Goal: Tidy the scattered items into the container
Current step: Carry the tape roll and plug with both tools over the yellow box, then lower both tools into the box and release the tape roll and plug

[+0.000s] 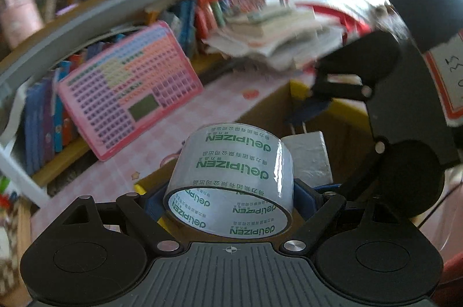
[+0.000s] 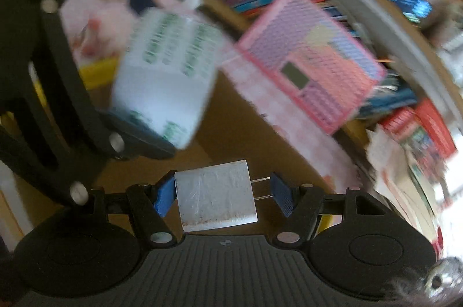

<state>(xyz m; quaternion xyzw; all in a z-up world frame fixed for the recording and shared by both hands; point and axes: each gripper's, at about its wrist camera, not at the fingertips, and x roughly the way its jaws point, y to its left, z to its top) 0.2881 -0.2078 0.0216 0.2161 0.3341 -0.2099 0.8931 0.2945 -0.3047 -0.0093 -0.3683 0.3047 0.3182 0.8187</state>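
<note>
A roll of clear tape [image 1: 231, 179] with green lettering sits between the blue pads of my left gripper [image 1: 230, 192], which is shut on it. The roll hangs over the near corner of a cardboard box [image 1: 260, 110] with yellow edges. My right gripper [image 2: 222, 197] is shut on a white plug charger [image 2: 215, 198]: one pad presses its body, the other its two metal prongs. In the left wrist view the right gripper [image 1: 315, 148] holds the charger [image 1: 309, 159] over the box. In the right wrist view the tape roll [image 2: 167, 75] is blurred above the box's brown inside [image 2: 231, 133].
A pink chart board [image 1: 130, 93] leans against rows of books on a low shelf behind the box. A messy stack of papers [image 1: 275, 38] lies at the back. The table has a pink checked cloth [image 1: 208, 104].
</note>
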